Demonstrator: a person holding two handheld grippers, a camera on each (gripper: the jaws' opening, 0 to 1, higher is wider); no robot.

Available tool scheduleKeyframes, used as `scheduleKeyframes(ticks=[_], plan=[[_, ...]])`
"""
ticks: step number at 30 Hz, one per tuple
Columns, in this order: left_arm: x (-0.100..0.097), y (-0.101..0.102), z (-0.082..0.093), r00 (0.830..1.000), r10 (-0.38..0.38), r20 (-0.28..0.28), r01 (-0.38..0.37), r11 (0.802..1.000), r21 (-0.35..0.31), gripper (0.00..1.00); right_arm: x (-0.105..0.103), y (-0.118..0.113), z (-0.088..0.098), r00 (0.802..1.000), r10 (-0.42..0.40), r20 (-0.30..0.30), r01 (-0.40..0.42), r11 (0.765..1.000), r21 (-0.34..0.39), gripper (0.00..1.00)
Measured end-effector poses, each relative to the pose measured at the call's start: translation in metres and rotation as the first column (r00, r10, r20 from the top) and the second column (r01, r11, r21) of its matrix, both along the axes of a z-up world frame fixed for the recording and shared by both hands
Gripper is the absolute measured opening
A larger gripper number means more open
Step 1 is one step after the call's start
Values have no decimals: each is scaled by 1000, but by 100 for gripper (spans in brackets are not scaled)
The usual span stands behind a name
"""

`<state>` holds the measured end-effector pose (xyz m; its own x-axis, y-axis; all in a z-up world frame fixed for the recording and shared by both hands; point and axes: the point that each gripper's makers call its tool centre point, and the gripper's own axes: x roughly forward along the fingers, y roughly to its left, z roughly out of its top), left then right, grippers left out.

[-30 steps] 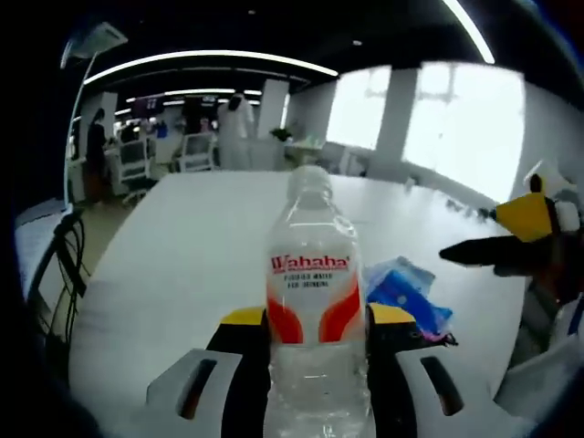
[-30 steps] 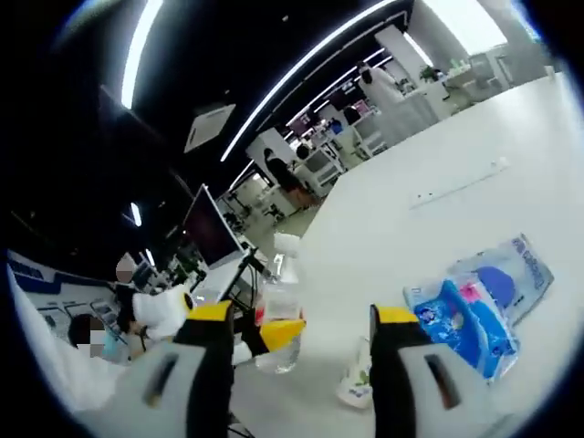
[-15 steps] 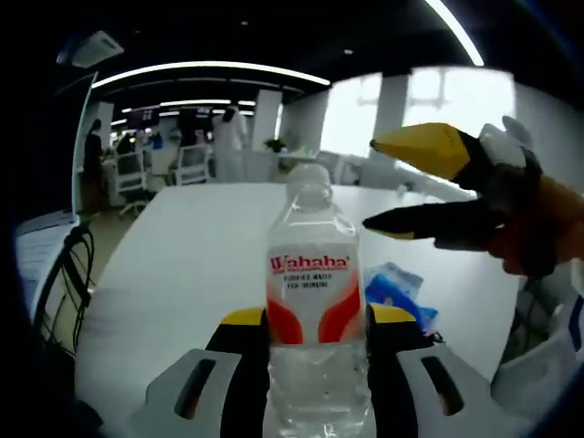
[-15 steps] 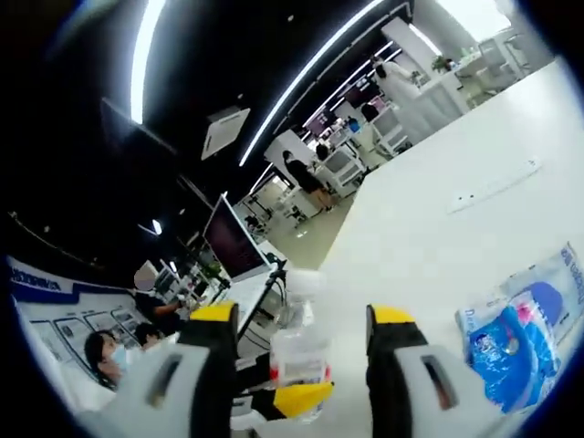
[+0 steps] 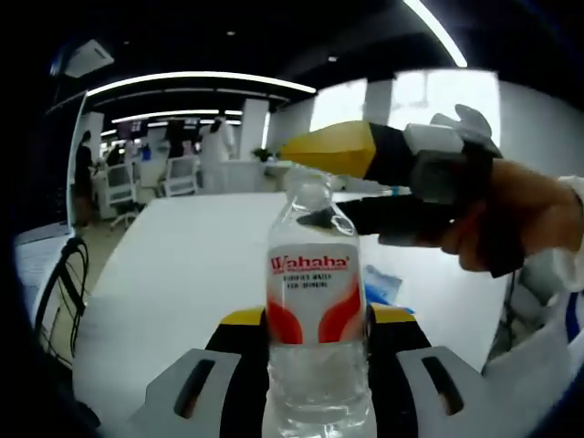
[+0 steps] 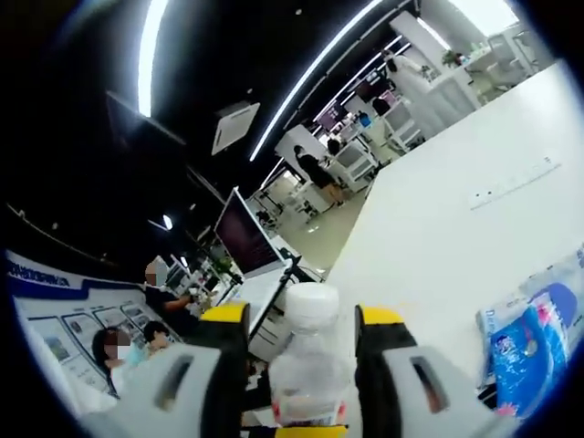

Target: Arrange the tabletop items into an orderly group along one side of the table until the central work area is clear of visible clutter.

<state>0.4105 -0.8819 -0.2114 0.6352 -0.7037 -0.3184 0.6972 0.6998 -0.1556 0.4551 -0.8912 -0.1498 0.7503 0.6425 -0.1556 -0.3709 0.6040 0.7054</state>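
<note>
In the left gripper view, the left gripper (image 5: 315, 330) held a clear plastic bottle (image 5: 315, 310) upright, its yellow-tipped fingers (image 5: 242, 318) pinching the ribbed lower body from either side. The bottle carried a white label with red lettering and two orange-red curved panels, and a pale cap on a narrow neck. Behind it stretched the smooth white desk (image 5: 182, 265). A blue and white soft plastic pack (image 5: 383, 285) lay on the desk at 3 o'clock from the bottle, partly hidden by it.

The right gripper (image 5: 315, 187) reached in from 3 o'clock, held in a person's hand (image 5: 511, 219). Its upper finger (image 5: 333, 151) was a tapered yellow wedge just above the cap; the lower one looked dark and lay beside the neck. They stood spread on either side of the bottle's top; whether they touched it could not be told.

In the right gripper view, the cap and shoulders of the bottle (image 6: 310, 351) sat between the spread fingers (image 6: 224, 315) of the right gripper (image 6: 297, 315), with small gaps on both sides. The pack (image 6: 529, 333), crinkled and glossy, lay on the desk (image 6: 438, 219) at 3 o'clock. A flat white strip (image 6: 514, 182) lay farther off on the desk.
</note>
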Motion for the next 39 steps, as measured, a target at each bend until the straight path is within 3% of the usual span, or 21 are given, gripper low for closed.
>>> scheduleKeyframes(ticks=[4,7,8,15,25,28,31,35,39], plan=[[-4,3,2,1000,-4,3,4,1000,-2,37,-3,6,-1,1000,13,2,-13,1000,-3,35],[-6,7,1,1000,5,0,-5,1000,2,37,-6,10,0,999,30,31,-29,999,-23,26],[-7,8,0,1000,4,2,-4,1000,2,37,-7,12,-1,999,39,15,-38,999,-15,25],[-14,11,-5,1000,12,-15,-12,1000,-3,38,-19,22,3,993,109,41,-106,992,-66,22],[-26,5,-3,1000,-8,4,8,1000,1,40,-33,16,7,992,120,51,-116,991,-67,21],[-36,2,-1,999,-30,-46,27,998,-51,40,-38,16,8,989,137,58,-133,989,-70,21],[-42,4,-6,997,-20,-72,16,998,-54,53,-42,18,15,984,152,92,-145,987,-75,21],[-51,15,-26,989,54,-136,-55,998,-7,93,-41,19,28,977,161,139,-152,986,-74,21],[-61,25,-33,990,58,-132,-57,998,13,96,-41,21,38,965,187,184,-167,979,-115,21]])
